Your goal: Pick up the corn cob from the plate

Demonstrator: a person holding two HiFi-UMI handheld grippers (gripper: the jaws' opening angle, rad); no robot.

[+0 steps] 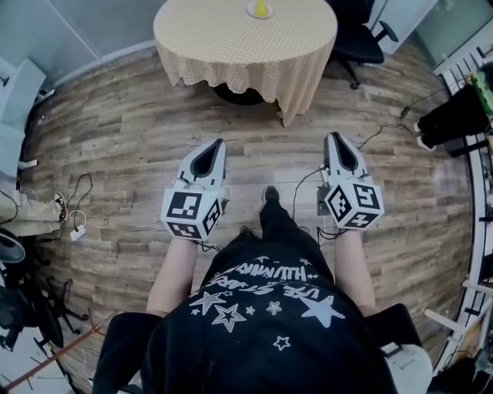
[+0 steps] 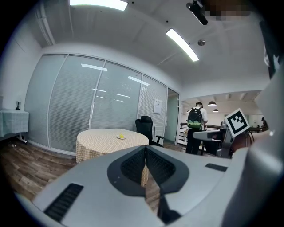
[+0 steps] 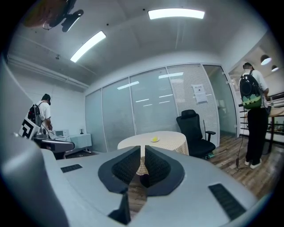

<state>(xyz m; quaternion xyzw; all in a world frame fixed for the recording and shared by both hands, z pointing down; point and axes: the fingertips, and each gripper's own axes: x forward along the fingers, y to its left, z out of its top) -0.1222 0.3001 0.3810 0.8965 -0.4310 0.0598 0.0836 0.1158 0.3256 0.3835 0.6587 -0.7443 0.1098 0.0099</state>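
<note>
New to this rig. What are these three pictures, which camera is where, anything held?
No robot here: a person holds a two-jaw gripper in each hand. The head view looks down from the person's head at the left gripper and right gripper. The other two pictures come from cameras riding on each gripper, looking along its jaws. Ahead stands a clothed round table with a corn cob on a plate. Both grippers are shut and empty.
</note>
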